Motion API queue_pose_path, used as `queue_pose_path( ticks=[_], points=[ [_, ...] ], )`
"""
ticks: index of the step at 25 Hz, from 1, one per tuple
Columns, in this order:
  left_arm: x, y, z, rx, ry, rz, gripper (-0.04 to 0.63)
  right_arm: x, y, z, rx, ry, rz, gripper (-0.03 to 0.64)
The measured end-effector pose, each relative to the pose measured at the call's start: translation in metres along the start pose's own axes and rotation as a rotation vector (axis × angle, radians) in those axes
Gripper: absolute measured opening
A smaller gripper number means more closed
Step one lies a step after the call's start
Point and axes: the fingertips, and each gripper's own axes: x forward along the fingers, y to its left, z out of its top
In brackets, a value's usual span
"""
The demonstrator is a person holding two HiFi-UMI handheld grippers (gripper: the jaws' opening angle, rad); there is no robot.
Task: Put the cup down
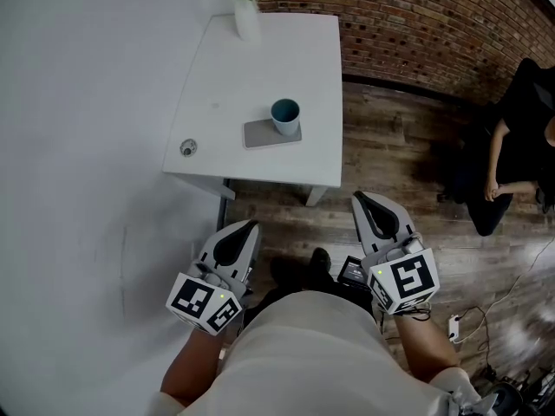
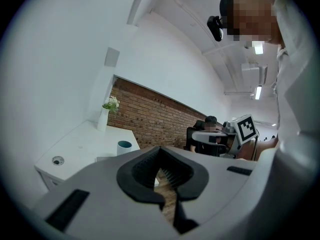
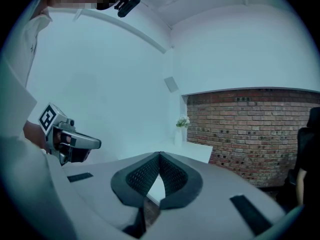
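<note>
— State of the left gripper (image 1: 251,227) (image 2: 160,149)?
— Shut. Black pads pressed together at the tip, nothing between them. Only a sliver of floor (image 1: 390,159) seen through the slot lower down in the left gripper view. Low and left of centre in the head view, tip pointing toward the top of the frame.
— And the right gripper (image 1: 358,199) (image 3: 159,155)?
— Closed as well, and empty. Pads meeting at the tip in the right gripper view. Low and right of centre in the head view, also pointing up the frame, well apart from the left one.
— Where to look for the cup (image 1: 285,115) (image 2: 124,146)?
— Upper centre of the head view, upright, mouth open to the camera. Standing on a grey mat (image 1: 263,135), toward the mat's right end. Well apart from both grippers, touched by neither.
— Under the mat?
— A white table (image 1: 260,59), with the mat near its lower right part.
— Anything else on that table?
— A small round fitting (image 1: 187,147) near the lower left corner. A white vase (image 1: 246,17) (image 2: 103,119) (image 3: 178,134) with flowers at the far edge, near the top of the frame.
— Around the table?
— White wall (image 1: 78,102) filling the left side. Brick wall (image 1: 416,24) across the upper right. Wood floor below that. A person (image 1: 520,137) in black at the right edge, seated.
</note>
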Motion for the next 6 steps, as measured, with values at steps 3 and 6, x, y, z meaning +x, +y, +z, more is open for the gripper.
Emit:
queue_pose_path(
  ticks=[3, 6],
  points=[
    [0.0014, 0.001, -0.003, -0.004, -0.004, 0.0, 0.009, 0.0006, -0.0016, -0.0019, -0.006, -0.001, -0.003, 0.011],
    [0.0022, 0.001, -0.0067, -0.008, -0.006, -0.001, 0.009, 0.0012, -0.0017, -0.0042, -0.014, -0.001, -0.003, 0.011]
  ],
)
